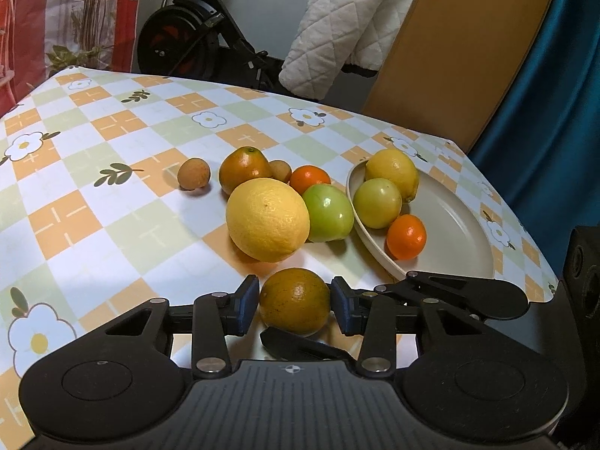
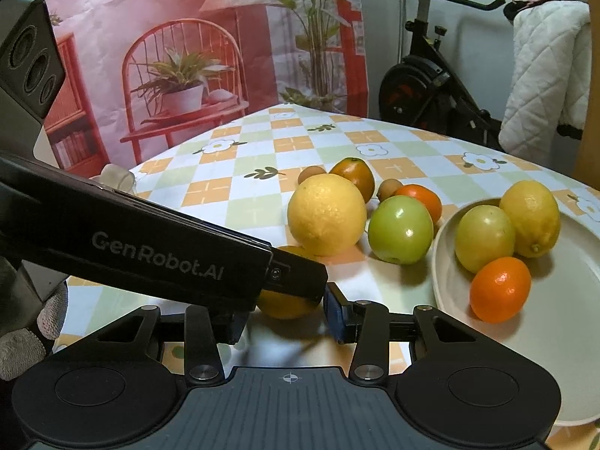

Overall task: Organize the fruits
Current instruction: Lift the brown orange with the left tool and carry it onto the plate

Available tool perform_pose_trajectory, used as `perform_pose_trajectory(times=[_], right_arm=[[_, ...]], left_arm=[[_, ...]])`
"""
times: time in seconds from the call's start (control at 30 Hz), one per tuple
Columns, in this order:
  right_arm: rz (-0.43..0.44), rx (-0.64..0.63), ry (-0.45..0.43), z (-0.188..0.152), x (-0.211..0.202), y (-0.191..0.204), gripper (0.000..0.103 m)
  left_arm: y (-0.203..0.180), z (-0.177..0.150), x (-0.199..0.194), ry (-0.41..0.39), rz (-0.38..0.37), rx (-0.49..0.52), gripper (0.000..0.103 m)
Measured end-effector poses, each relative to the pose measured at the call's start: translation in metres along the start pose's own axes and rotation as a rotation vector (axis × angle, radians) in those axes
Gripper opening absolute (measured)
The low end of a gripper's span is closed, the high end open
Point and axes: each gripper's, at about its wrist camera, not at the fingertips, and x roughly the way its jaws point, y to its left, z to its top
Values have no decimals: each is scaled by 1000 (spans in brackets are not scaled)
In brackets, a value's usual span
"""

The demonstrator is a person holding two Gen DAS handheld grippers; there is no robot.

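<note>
Step in hand: grasp phase on the dull green-orange mottled citrus [image 1: 295, 301], the loose fruit nearest the cameras at 6 o'clock on the checked, flower-print bench [image 1: 112, 225].

Left gripper [image 1: 295, 302]: blue pads bracket the mottled citrus at its widest point, both pads at or touching the skin. Reads as pinching it, grip just made; the fruit sits on the bench, not lifted.

Right gripper [image 2: 288, 317]: the left tool's black arm crosses its view and covers its left pad. The right pad sits at 3 o'clock of the same fruit, just beside it; I can't tell whether it touches. No clean grip of its own visible, and I can't tell whether it is spread or closed.

Layout:
- Round beige plate [image 1: 461, 232] at 3 o'clock, holding a yellow lemon [image 1: 392, 172], a pale green apple [image 1: 377, 202] and a small bright orange mandarin [image 1: 407, 236].
- Loose at 12 o'clock: a large yellow grapefruit-like citrus [image 1: 268, 219], a green apple [image 1: 328, 212], another mandarin, one more mottled citrus and two small brown round fruits.

Judgement: well under halfway, most fruit off the plate.

Next move calls for: right gripper backing clear, both tools crowd one fruit. Then lift straight up, swing towards 3 o'clock over the plate rim and set down in the bare near part of the plate. Round fruit, so risk of rolling or nudging the mandarin on release.
</note>
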Motion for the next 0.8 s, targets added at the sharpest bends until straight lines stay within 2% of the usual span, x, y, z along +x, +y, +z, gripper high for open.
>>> perform_pose_trajectory(times=[0.43, 0.8], right_arm=[[-13, 17, 1, -1, -2, -3, 39], [-34, 41, -30, 0, -18, -10, 39]], left_arm=[[-5, -1, 2, -2, -11, 5, 44], [-18, 5, -1, -20, -27, 35, 44]])
